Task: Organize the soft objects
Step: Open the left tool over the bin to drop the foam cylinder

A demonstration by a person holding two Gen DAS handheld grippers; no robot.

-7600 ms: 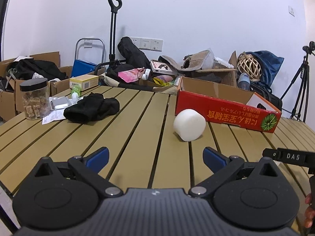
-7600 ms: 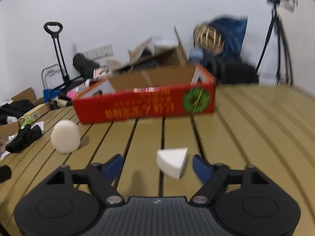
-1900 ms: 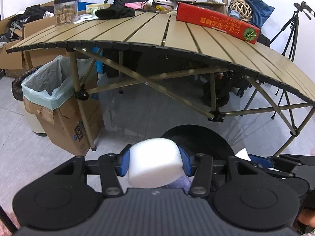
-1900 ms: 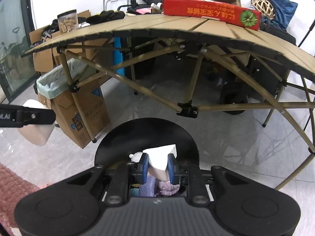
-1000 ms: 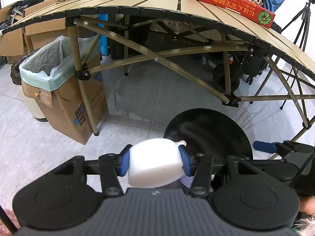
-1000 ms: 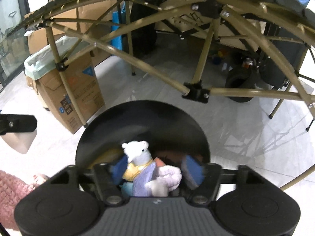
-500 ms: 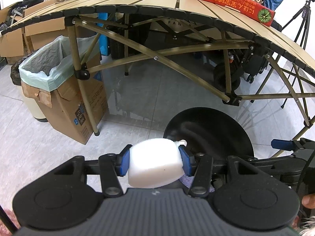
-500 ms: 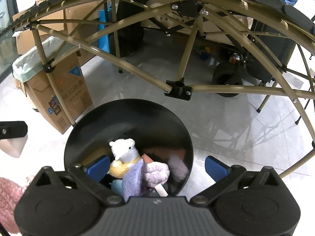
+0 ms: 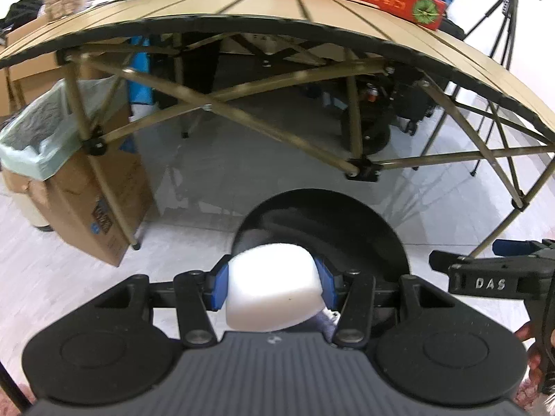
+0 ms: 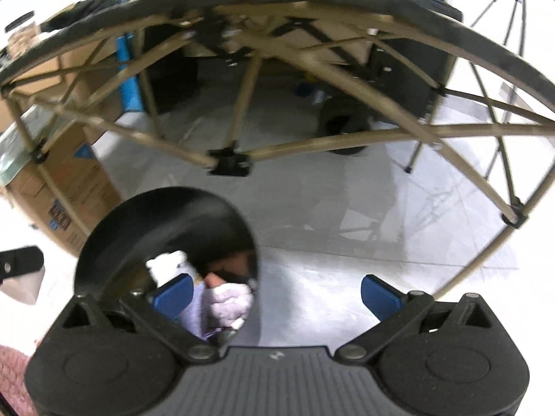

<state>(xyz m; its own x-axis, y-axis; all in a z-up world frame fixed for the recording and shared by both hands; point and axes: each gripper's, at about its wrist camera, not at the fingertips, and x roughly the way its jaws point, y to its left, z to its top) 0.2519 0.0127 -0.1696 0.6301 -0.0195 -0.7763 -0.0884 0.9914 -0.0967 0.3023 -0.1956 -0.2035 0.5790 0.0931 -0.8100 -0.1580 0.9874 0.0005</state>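
Seen from the left wrist, the left gripper (image 9: 272, 286) still clamps the white foam block (image 9: 272, 287) between its blue pads, just as a second ago, but it now hangs over the near rim of the black bin (image 9: 322, 222) on the floor, which sits more centred and closer than before. The bin's inside is dark, and the block covers most of it; only a scrap of lilac fabric shows under the block. At the right edge the right gripper (image 9: 499, 267) juts in, cut off by the frame.

From the right wrist, the right gripper (image 10: 277, 294) has just been opening and now stands wide with nothing between its pads. The bin (image 10: 166, 222) has slid to the left, so that the gripper mostly faces bare floor. Inside it lie a white plush toy (image 10: 170, 263) and a lilac plush piece (image 10: 229, 300), both smeared by motion blur and partly hidden behind the left pad. The folding table (image 10: 347, 3) overhead is blurred too.
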